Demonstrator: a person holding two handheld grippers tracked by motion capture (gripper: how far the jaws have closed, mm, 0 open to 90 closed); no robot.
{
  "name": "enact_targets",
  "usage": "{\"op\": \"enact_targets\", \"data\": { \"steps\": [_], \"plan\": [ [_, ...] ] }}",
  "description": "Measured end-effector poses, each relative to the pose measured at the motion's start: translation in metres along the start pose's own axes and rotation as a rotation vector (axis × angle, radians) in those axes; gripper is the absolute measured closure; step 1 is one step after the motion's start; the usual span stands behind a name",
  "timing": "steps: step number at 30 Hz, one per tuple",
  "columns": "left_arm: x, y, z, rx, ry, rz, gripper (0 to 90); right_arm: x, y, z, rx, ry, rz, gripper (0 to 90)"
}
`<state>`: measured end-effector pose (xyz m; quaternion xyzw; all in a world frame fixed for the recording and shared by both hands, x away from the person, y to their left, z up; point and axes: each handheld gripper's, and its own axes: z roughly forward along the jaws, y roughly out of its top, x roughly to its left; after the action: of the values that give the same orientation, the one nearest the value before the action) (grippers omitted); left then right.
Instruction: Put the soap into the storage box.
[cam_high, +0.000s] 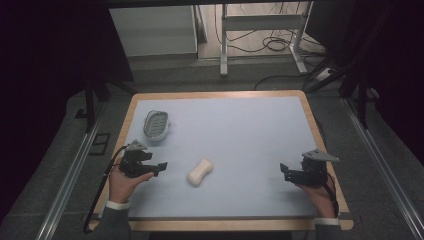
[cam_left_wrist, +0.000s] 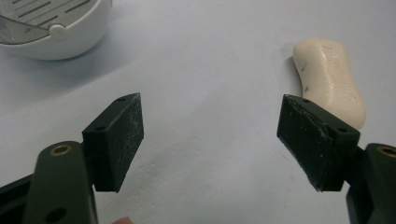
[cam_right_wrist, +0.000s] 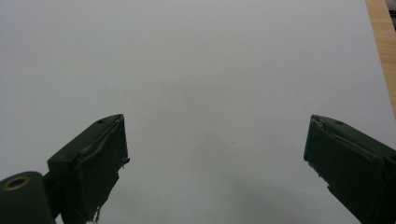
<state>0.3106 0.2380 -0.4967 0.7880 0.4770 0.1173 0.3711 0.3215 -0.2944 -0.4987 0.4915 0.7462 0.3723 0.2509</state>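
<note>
A cream bar of soap (cam_high: 200, 172) lies on the pale blue mat near the front middle. In the left gripper view the soap (cam_left_wrist: 332, 77) lies just beyond the right jaw. A white soap dish (cam_high: 156, 124) with a slotted insert stands at the back left; its rim (cam_left_wrist: 56, 32) fills the upper left corner of the left gripper view. My left gripper (cam_high: 161, 167) is held at the left, open and empty, pointing toward the soap. My right gripper (cam_high: 283, 171) is held at the right, open over bare mat (cam_right_wrist: 210, 93).
The mat (cam_high: 240, 140) covers a wooden table with its edge (cam_high: 320, 135) showing around it. Beyond the table stand a white desk frame (cam_high: 260, 30) and loose cables on the floor.
</note>
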Motion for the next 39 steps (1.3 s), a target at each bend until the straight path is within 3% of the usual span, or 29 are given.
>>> {"op": "enact_targets", "data": {
  "steps": [9, 20, 27, 39],
  "plan": [
    [-0.004, 0.004, -0.001, 0.001, 0.026, 0.001, 23.4, -0.009, -0.005, -0.008, -0.01, 0.006, 0.011, 7.0],
    [-0.02, 0.012, -0.018, -0.053, 0.026, 0.047, 23.2, -0.013, -0.006, -0.02, -0.053, -0.002, 0.016, 7.3],
    [-0.027, 0.021, -0.025, -0.027, 0.038, 0.065, 23.0, -0.014, -0.004, -0.02, -0.059, 0.003, 0.016, 7.4],
    [-0.039, 0.038, -0.024, 0.015, 0.02, 0.1, 22.2, -0.008, -0.004, -0.023, -0.064, 0.004, -0.015, 7.3]
  ]
}}
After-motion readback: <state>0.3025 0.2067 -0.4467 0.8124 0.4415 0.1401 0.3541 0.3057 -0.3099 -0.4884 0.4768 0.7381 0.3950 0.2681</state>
